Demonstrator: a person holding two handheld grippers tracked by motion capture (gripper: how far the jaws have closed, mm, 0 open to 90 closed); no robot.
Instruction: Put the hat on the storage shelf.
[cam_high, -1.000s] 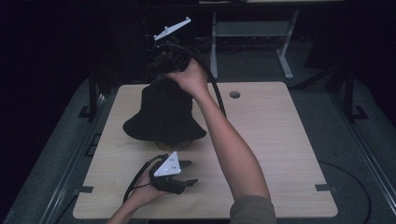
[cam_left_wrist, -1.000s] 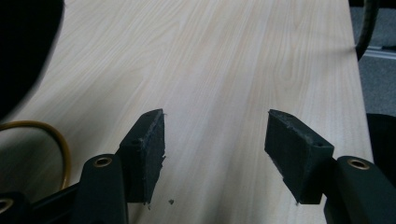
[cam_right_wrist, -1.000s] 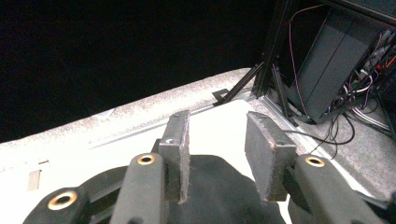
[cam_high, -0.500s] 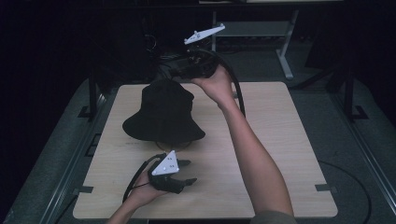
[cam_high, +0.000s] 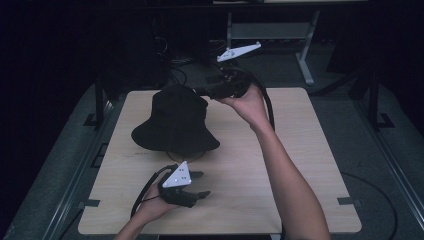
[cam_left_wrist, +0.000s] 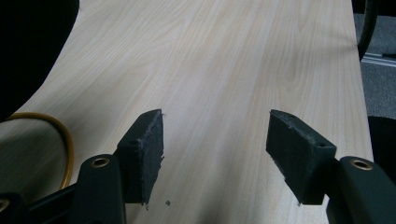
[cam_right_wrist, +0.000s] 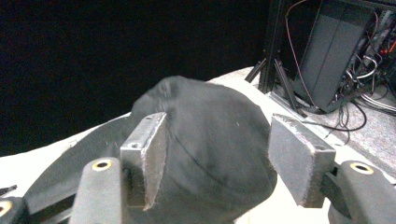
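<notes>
The black hat (cam_high: 175, 120) sits crown-up on the bench (cam_high: 300, 150) toward its far-left part, brim spread flat, with something yellow (cam_left_wrist: 65, 140) peeking from under its near edge. The right claw (cam_high: 210, 90) hangs just off the crown at about 2 o'clock, jaws apart and aimed at it, so it is the nearer. The left claw (cam_high: 197, 185) rests on the bench at 6 o'clock from the hat, jaws apart and empty.

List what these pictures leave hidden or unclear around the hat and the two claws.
- Under the hat: high view, its brim covers all but an edge of something.
- Yellow ring: left gripper view, cut off by the frame edge and the dark hat.
- Right claw: high view, black on the black hat, tips unclear.
- Room behind the table: too dark.
</notes>
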